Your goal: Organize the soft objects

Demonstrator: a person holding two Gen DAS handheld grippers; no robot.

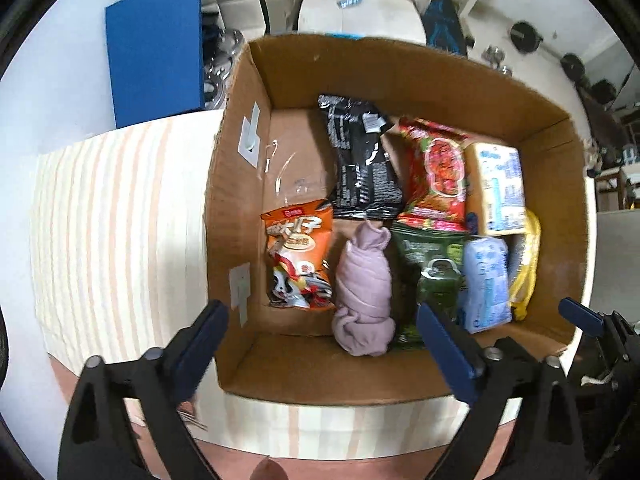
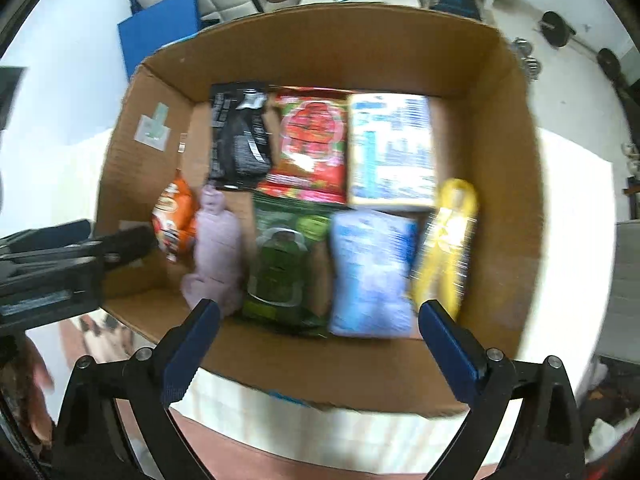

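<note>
Both spread wide, empty: left tongs (image 1: pixel 322 330) above rolled lilac cloth (image 1: pixel 364 292) in cardboard box (image 1: pixel 400 68), right tongs (image 2: pixel 320 326) over green packet (image 2: pixel 280 264) and blue pack (image 2: pixel 372 272) beside it.

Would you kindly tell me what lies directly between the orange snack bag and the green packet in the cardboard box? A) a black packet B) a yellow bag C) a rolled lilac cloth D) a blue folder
C: the rolled lilac cloth lies lengthwise on the cardboard box floor, with the orange snack bag on one side and the green packet on the other.
</note>
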